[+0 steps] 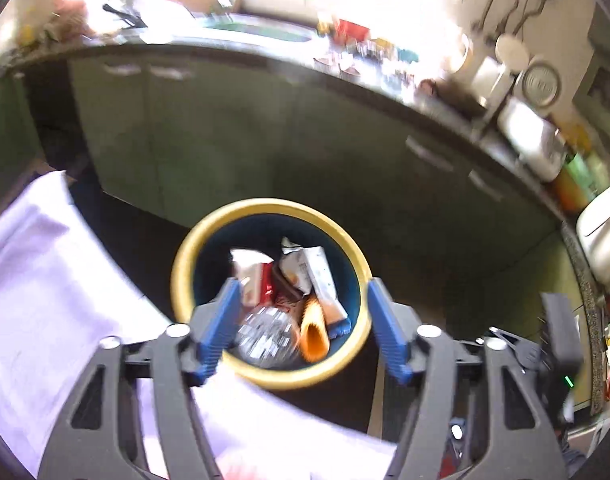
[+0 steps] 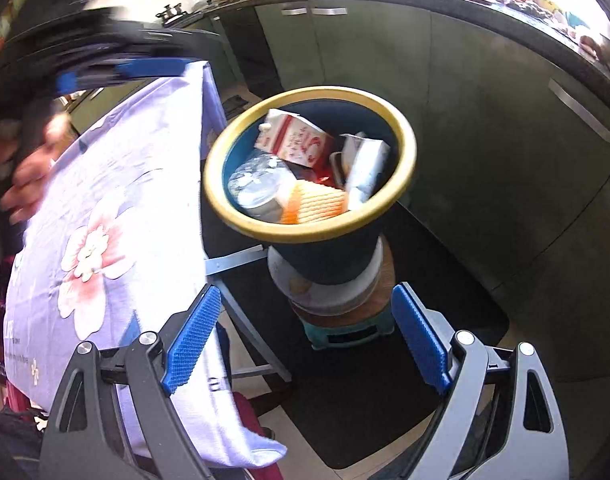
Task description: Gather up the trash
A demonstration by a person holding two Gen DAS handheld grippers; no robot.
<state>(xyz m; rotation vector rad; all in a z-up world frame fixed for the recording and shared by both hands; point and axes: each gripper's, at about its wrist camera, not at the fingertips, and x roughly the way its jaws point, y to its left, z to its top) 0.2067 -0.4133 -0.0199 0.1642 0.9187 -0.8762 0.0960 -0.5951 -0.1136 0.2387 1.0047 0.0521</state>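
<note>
Trash bin (image 2: 310, 162), centre of the right wrist view: round, dark blue plastic wall, thick yellow rim, tapering downward. It sits on a white ring-shaped base, which rests on a small teal stool (image 2: 347, 334). In the left wrist view the bin (image 1: 271, 292) is lower centre, seen from above, motion-blurred.

Contents, about five pieces: red-and-white carton (image 2: 295, 142), white carton (image 2: 365, 170), crumpled clear plastic bottle (image 2: 257, 184), ribbed orange wrapper (image 2: 315, 202), plus a dark red scrap, too hidden to identify.

Left gripper (image 1: 301, 328): blue ribbed pads spread wide, nothing between them, hovering over the bin mouth. Right gripper (image 2: 305, 334): pads also wide apart, empty, aimed at the stool area.

Lavender floral tablecloth (image 2: 117, 208) drapes over the table at left; its metal legs are partly covered. Left gripper body at upper left of the right view is smeared. Counter clutter is overexposed, unreadable.
</note>
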